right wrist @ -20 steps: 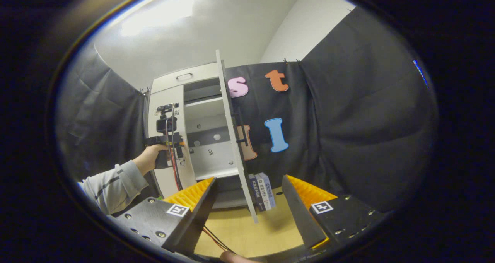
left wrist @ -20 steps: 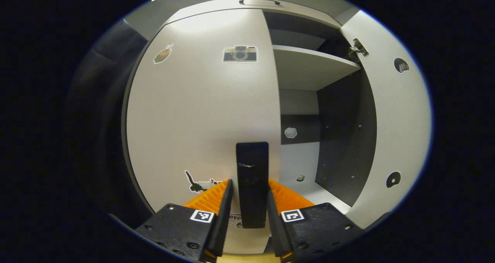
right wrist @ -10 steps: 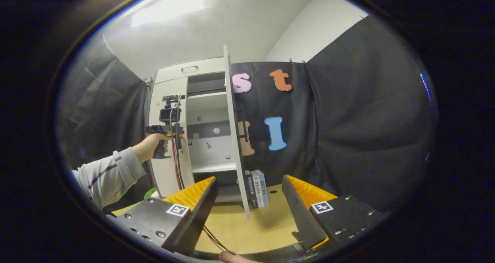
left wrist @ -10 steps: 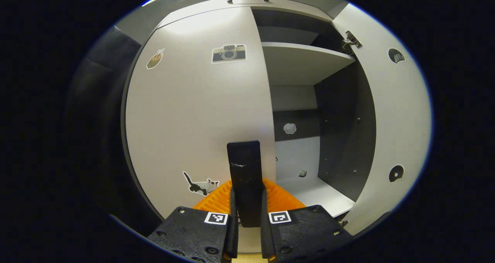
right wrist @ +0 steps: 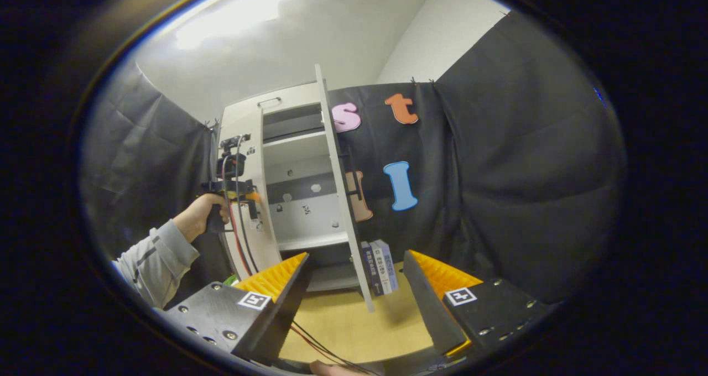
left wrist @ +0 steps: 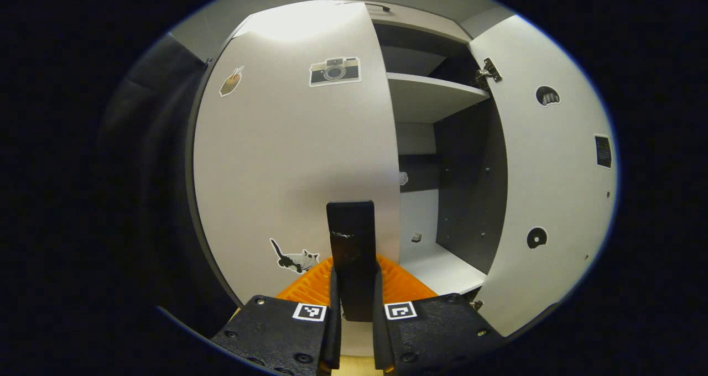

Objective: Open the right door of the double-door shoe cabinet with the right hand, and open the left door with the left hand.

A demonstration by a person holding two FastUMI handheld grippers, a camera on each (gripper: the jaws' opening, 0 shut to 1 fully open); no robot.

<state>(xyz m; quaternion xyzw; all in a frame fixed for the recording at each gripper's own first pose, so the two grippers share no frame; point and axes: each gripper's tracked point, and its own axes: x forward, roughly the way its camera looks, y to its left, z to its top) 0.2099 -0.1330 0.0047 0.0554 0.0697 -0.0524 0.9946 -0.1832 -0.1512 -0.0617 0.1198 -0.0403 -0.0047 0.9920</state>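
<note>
Left gripper view: left gripper [left wrist: 354, 287] clamped on left door's handle [left wrist: 350, 243]; left door [left wrist: 293, 160] barely ajar; draw outward along the hinge arc, grip square. Right door [left wrist: 547, 177] wide open.
Right gripper view: right gripper [right wrist: 354, 287] apart, empty, well back; books [right wrist: 379, 265] beside cabinet [right wrist: 293, 199], clear of left door's swing

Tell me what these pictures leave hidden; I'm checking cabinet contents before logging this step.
- Left half of the cabinet interior: left gripper view, behind the left door.
- Right door front face: right gripper view, seen edge-on.
- Book titles: right gripper view, too small.
- Small item on the lower shelf: left gripper view, too small to identify.
</note>
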